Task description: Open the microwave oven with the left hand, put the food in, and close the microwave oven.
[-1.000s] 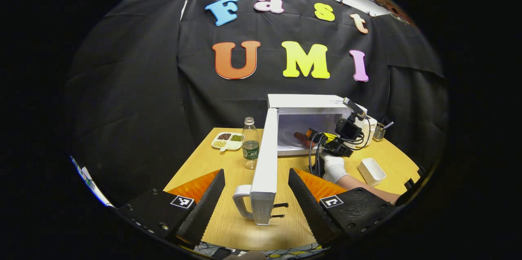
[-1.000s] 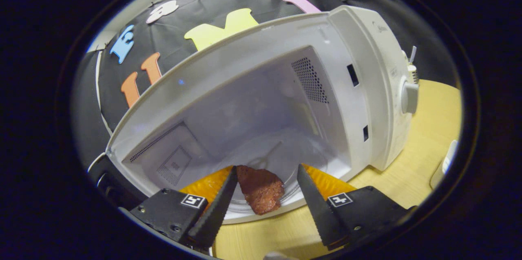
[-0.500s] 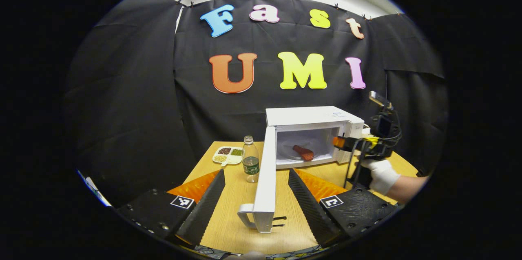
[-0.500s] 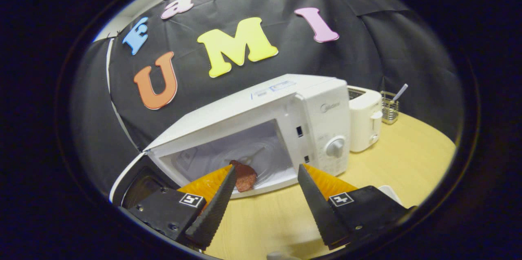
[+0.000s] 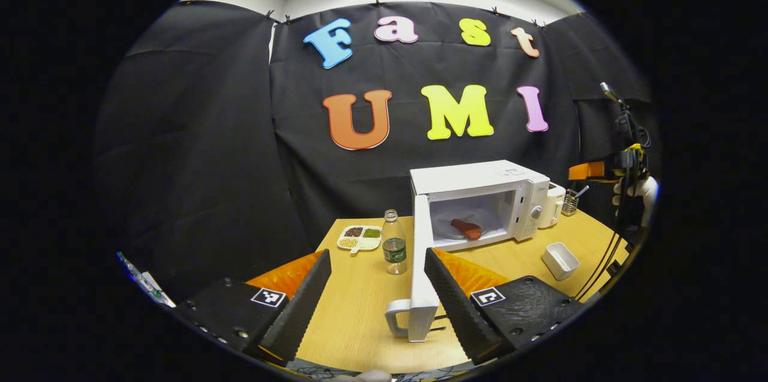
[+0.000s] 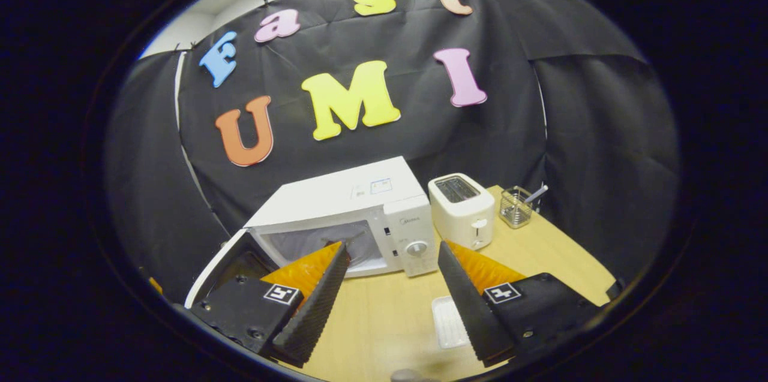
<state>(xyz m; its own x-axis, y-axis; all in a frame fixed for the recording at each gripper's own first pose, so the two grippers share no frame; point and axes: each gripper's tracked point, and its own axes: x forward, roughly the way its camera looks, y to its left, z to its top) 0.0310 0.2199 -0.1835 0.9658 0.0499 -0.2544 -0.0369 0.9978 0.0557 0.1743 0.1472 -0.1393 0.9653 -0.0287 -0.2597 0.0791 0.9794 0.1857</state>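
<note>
Left tongs (image 5: pixel 377 298): your jaws stand wide apart and hold nothing; the door's free edge with its handle (image 5: pixel 397 318) sits between the fingers, closer to the right one.
Right tongs (image 6: pixel 390 292): also spread wide and empty, raised above the bench (image 6: pixel 384 322); in the left gripper view you can see them (image 5: pixel 591 170) high at the right edge, in your gloved hand (image 5: pixel 642 190).
Door (image 5: pixel 421 268): swung fully open, edge-on toward you.
Microwave oven (image 5: pixel 480 202): on the bench, cavity exposed.
Food (image 5: pixel 467 228): a reddish-brown piece lying inside the cavity.
Around: bottle (image 5: pixel 393 242) just left of the door, divided dish (image 5: pixel 359 237) behind it, toaster (image 6: pixel 462 210) beside the oven, wire holder (image 6: pixel 517 206), white tray (image 5: pixel 560 260).
</note>
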